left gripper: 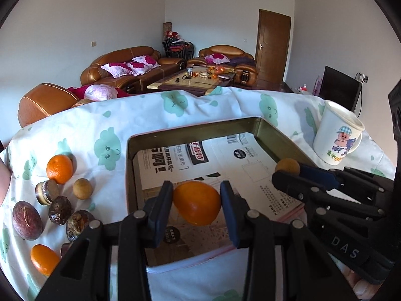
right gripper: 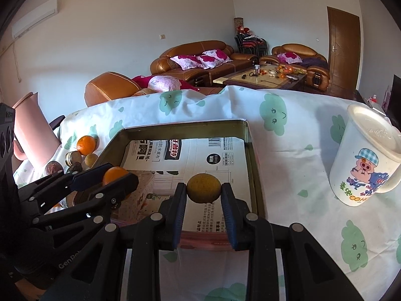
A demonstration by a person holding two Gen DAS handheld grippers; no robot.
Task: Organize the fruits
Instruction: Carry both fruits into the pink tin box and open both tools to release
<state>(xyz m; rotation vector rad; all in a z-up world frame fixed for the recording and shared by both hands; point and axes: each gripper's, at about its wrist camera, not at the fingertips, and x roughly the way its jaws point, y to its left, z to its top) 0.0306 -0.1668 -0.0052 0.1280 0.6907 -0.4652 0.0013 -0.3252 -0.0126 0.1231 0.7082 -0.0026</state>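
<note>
Living-room table draped in a white cloth with green cloud prints [left gripper: 190, 115]: both grippers carry fruit over the rectangular metal tin lined with printed paper [left gripper: 273, 130].

From left to right: loose fruit on the cloth, among them a round orange tangerine [left gripper: 59, 168] and a dark purple passion fruit [left gripper: 27, 220]; the left gripper [left gripper: 196, 207], clamped on a smooth orange citrus fruit [left gripper: 197, 202]; the right gripper [right gripper: 203, 192], clamped on a small round yellow-brown fruit with dull, speckled skin [right gripper: 203, 188]; a white cartoon-pig mug [right gripper: 367, 158]. Judged step: delivery into the tin. The next move calls for lowering each fruit to the paper before parting the fingers, lest it roll.
</note>
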